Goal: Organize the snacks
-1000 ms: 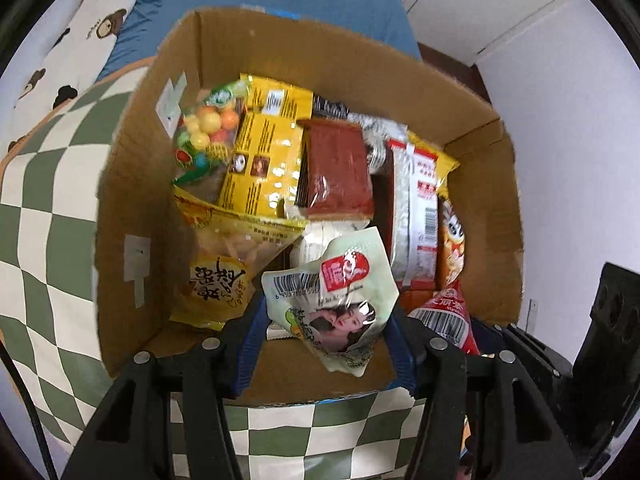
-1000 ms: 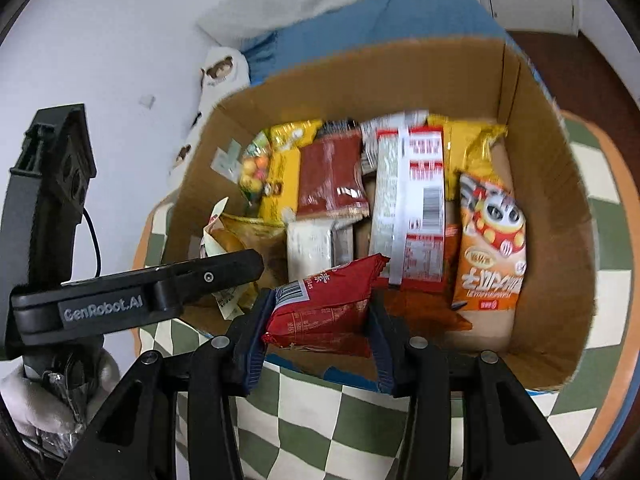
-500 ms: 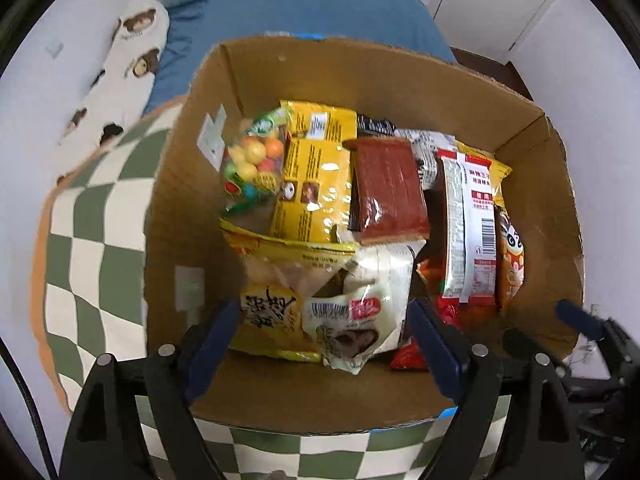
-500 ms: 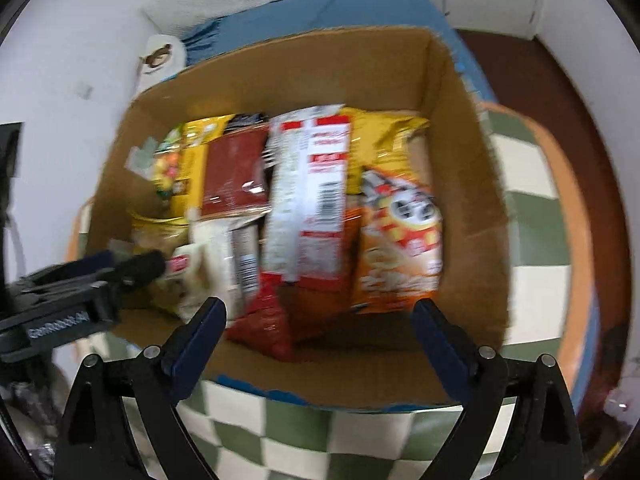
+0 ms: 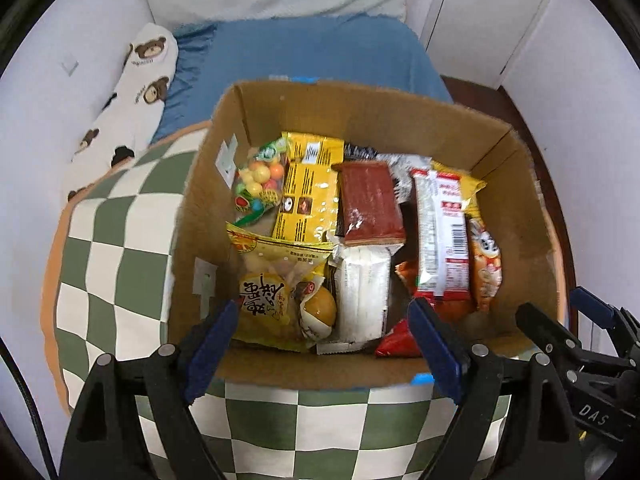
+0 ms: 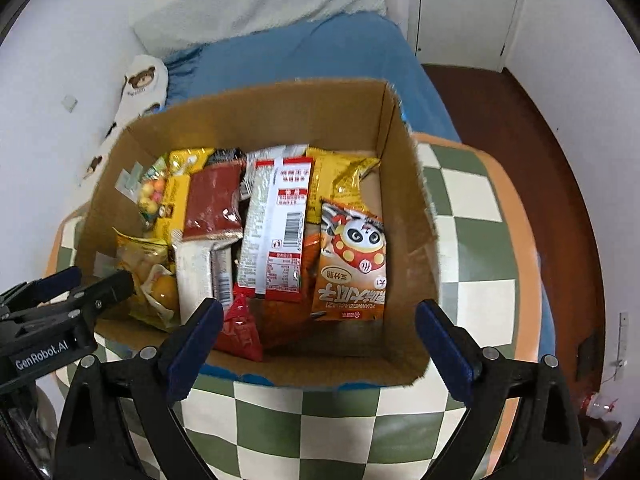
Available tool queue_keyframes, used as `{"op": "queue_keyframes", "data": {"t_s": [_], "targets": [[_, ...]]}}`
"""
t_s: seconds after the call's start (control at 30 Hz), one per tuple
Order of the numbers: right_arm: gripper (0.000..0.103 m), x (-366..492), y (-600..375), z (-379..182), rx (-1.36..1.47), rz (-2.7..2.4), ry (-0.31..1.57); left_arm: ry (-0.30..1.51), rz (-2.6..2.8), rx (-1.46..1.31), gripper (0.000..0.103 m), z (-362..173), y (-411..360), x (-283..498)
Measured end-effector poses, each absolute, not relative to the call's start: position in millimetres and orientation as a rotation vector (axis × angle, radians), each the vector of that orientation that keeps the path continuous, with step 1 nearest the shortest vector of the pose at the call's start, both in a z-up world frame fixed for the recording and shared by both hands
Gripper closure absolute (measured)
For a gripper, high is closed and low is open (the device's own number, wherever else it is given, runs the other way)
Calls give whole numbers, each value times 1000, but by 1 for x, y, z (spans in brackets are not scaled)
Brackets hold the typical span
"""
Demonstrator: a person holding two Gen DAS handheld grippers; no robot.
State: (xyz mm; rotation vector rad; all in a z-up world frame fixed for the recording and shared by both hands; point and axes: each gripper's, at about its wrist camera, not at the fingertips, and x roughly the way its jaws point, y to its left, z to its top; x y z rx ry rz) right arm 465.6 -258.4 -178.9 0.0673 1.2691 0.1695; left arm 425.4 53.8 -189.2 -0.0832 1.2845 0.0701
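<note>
Above the near edge of the cardboard box (image 5: 516,208), left gripper (image 5: 324,344) and right gripper (image 6: 318,340) both spread wide, holding nothing, with snack packets (image 5: 364,248) lying packed inside the box beyond the blue pads (image 5: 212,348).

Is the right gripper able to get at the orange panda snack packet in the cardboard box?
Probably yes: the orange panda snack packet lies uncovered on top, and the right gripper hovers above it, jaws open and empty.
</note>
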Motion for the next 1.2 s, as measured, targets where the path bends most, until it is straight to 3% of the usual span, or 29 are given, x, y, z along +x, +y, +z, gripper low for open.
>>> {"op": "queue_keyframes", "data": {"t_s": [0.7,1.2], "targets": [[1,303,-287,-15,67,160,918,972,84,-97,16,-59,48,274],[0,235,-285,39,60,184,833,870,113,-20,16,-13,37,208]]}}
